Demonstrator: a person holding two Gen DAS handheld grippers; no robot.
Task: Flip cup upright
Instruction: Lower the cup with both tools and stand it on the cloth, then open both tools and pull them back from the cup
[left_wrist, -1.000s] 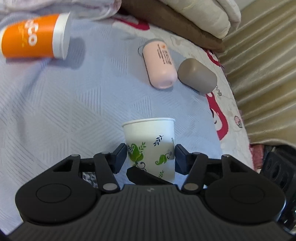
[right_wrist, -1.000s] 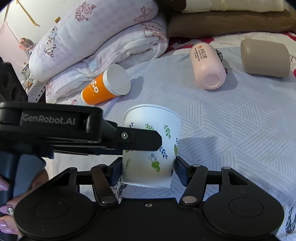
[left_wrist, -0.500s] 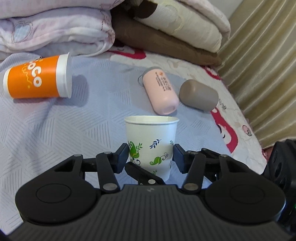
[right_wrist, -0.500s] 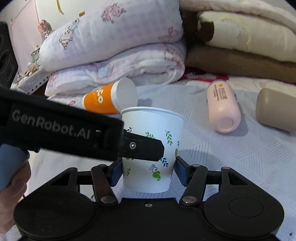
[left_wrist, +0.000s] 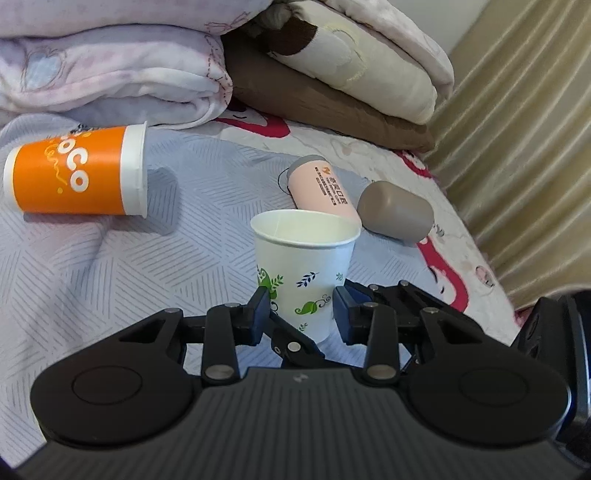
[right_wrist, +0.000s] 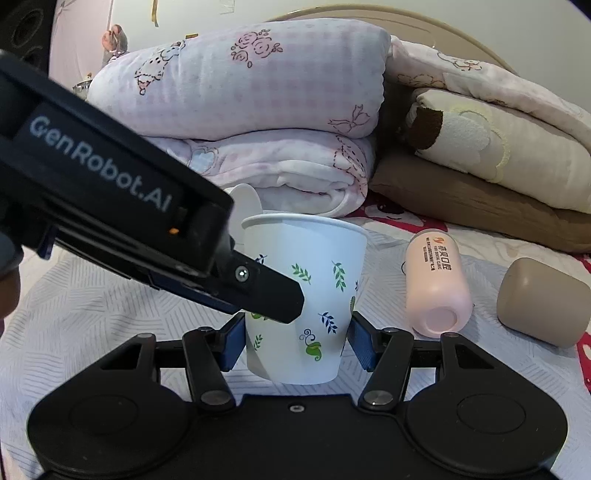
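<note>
A white paper cup with green and blue leaf prints stands upright on the bed, mouth up. It also shows in the right wrist view. My left gripper has its two pads on either side of the cup's lower half, touching or very close. My right gripper holds the same cup low down, pads against its sides. The left gripper's body crosses in front of the cup in the right wrist view.
An orange cup lies on its side to the left. A pink bottle and a brown cap lie behind the cup. Folded blankets are stacked at the back. A curtain hangs at the right.
Both grippers have tilted to a lower, more level view, so the blankets now show. The cup has stayed upright between the pads. The left gripper's pads look slightly wider apart.
</note>
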